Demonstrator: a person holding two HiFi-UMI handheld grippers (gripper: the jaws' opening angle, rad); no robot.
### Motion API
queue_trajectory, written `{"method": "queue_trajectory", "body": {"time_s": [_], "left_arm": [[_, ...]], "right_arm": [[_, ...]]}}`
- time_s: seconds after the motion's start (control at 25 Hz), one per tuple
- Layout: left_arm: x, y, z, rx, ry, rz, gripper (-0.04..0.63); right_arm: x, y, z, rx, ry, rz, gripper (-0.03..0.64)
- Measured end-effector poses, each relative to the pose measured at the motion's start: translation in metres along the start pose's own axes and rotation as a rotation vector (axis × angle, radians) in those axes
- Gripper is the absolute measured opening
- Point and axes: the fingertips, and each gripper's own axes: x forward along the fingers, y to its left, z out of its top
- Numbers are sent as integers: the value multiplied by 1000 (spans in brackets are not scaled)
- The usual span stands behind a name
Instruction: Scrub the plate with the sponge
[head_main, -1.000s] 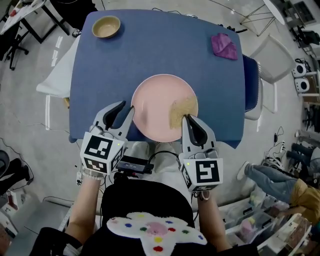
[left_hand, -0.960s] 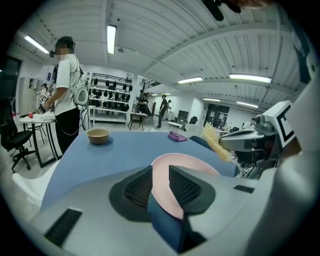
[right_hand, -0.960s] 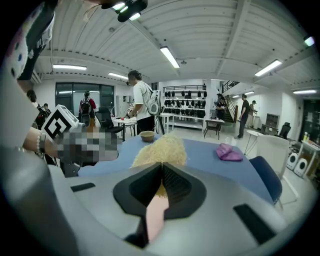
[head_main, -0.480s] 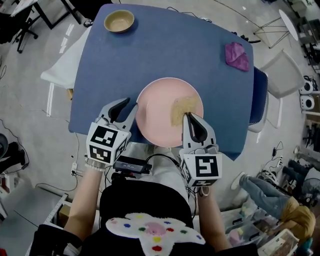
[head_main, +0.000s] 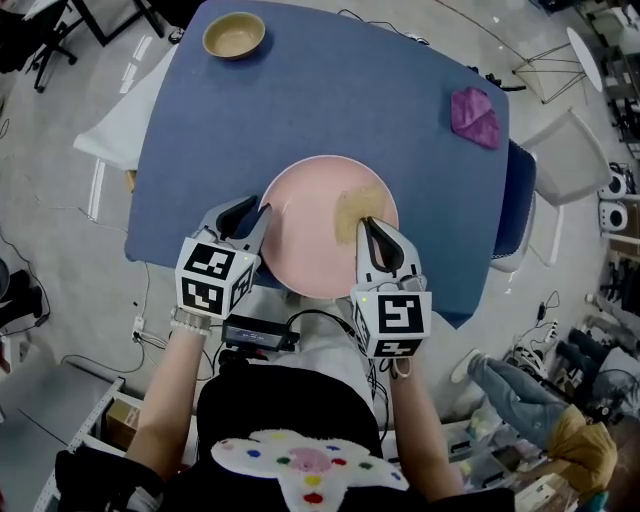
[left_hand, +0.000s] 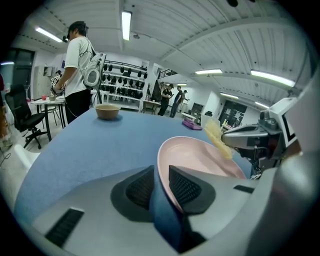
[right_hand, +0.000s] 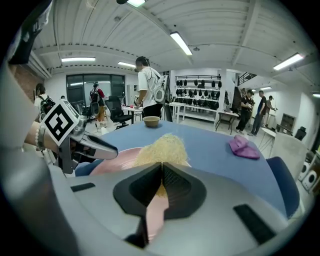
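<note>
- The left gripper (head_main: 254, 214) is clamping the near-left rim of the pink plate (head_main: 310, 235). In the left gripper view the rim is sitting between the two ribbed pads, jaws clenched on it.
- The right gripper (head_main: 370, 228) is pinching the yellow sponge (head_main: 358, 208). Its jaws are pressed together on the sponge's near edge, and the fuzzy bulk is sticking out ahead over the plate's right half.
- The plate is lying at the near edge of the blue worktop (head_main: 330, 100), right in front of the person. A tan bowl (head_main: 234, 35) and a purple cloth (head_main: 474, 114) are sitting at the far corners, well apart from the action.
- Scrubbing looks to be under way, with the sponge working only the right side at this moment.
- To do it well, the left jaws should be holding firm so the plate isn't sliding or spinning under the strokes.
- The sponge wants pressing flat rather than dragging on its edge, circling in overlapping passes toward the centre and the left rim.
- One risk: the pinch is near the sponge's edge, so heavy pressure could be tugging it loose.
</note>
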Motion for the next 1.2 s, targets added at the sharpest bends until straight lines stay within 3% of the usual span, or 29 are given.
{"method": "queue_trajectory", "body": {"time_s": [0.56,0.88,1.2], "left_arm": [[10,-3,-6,-38,8,23,57],[8,-1,-5,-49,4,35,52],[10,0,-4,-49,0,26,51]], "right_arm": [[40,-11,-29,-57,126,8,15],[58,-5,-37,-146,202,14,15],[70,-6,-42,-165,257,-6,15]]}}
